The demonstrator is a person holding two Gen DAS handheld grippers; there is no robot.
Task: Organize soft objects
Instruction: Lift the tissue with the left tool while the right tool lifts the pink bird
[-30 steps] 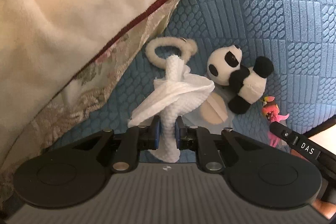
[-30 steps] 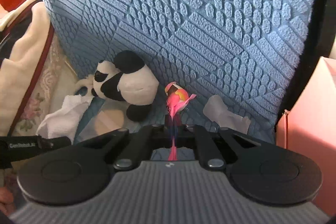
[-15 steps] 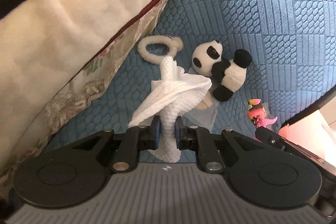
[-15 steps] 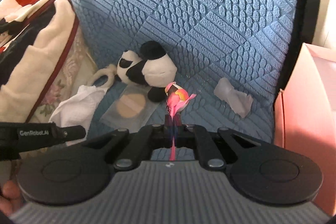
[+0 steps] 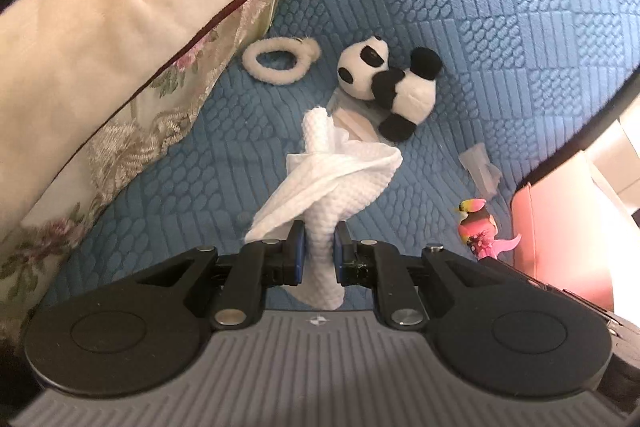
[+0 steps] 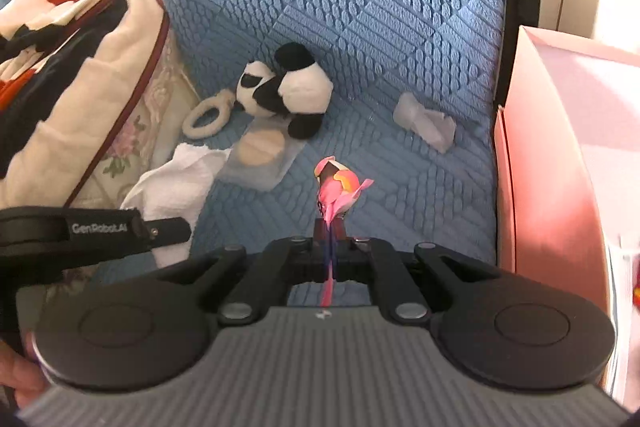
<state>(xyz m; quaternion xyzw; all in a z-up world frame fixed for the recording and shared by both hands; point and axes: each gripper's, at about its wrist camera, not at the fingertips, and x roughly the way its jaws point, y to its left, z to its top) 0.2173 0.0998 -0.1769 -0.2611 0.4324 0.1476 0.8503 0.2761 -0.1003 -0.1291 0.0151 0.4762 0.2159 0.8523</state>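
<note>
Left gripper (image 5: 319,254): jaws nearly closed, pinching a twisted white cloth (image 5: 328,183) that rises clear of the blue seat (image 5: 500,39); a loose tail hangs below the jaws.

Right gripper (image 6: 331,234): jaws closed tight on the thin pink tail of a pink bird toy (image 6: 337,187), held above the seat; the bird's orange and dark head points away from the camera.

Panda plush (image 6: 285,91): lying on the seat where it meets the backrest, one end resting on a clear packet (image 6: 261,154) that holds a round tan pad.

Cream ring (image 5: 278,61): fuzzy loop, flat on the seat, just left of the panda and beside the cushion (image 5: 120,27).

Cushion: cream with dark red piping and a floral panel, leaning at the left of the seat.

Small clear wrapper (image 6: 425,121): crumpled, on the seat, well right of the panda.

Pink box (image 6: 560,147): beside the seat on the right.

Writing: "GenRobot.AI" in white on the black side of the left gripper, read in the right wrist view. No other legible lettering.
</note>
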